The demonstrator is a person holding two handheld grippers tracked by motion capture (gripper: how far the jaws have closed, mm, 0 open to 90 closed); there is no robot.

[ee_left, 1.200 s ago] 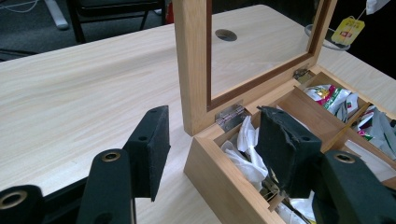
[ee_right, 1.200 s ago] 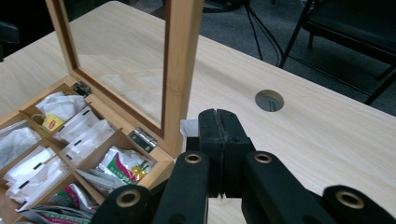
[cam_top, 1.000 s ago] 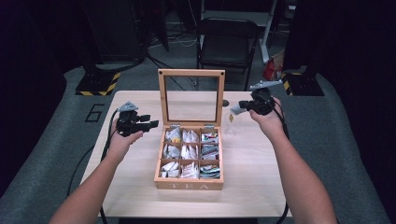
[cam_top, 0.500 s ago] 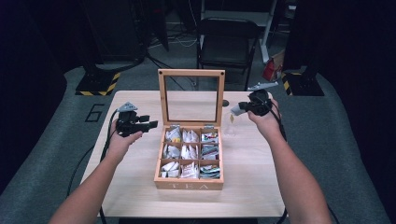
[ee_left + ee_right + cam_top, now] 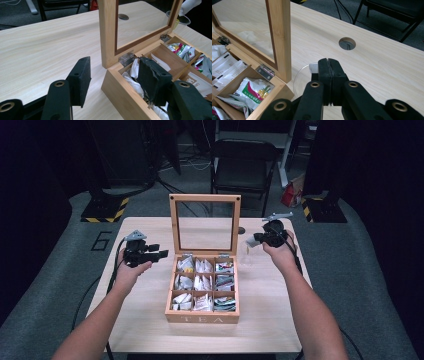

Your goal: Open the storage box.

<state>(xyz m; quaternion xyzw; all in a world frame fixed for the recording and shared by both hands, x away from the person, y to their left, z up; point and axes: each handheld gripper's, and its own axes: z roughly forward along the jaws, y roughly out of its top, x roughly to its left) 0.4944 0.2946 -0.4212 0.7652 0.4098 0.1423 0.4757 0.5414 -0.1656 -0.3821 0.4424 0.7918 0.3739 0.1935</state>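
Tea bag (image 5: pixel 189 5), white, hangs pinched in the right gripper (image 5: pixel 256 239) over a clear plastic cup (image 5: pixel 300 76) just right of the open wooden tea box (image 5: pixel 202 316); left gripper (image 5: pixel 159 251) hovers spread at the box's left, holding nothing

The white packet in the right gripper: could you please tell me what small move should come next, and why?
Probably lower the right gripper a little, straight down, before opening its fingers. It is shut on the white packet, which hangs just over the clear cup beside the open tea box. The packet's lower end seems barely at the rim, so a release here might miss.
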